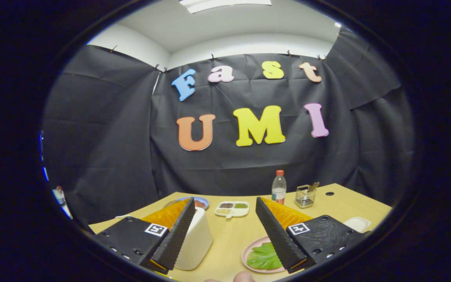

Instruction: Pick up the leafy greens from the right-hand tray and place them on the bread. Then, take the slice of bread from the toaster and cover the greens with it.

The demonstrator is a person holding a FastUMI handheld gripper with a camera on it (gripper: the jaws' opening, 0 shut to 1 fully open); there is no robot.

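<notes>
The claw (222,231) is wide open and holds nothing, high over the tabletop (229,239), probably so it can reach the greens (264,256) on their plate (249,250).

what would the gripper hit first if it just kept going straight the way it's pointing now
Probably the small divided dish, which lies beyond the open gripper and between its fingers. Depth is unclear; aimed higher, it would pass over it to the booth's black cloth wall.
</notes>
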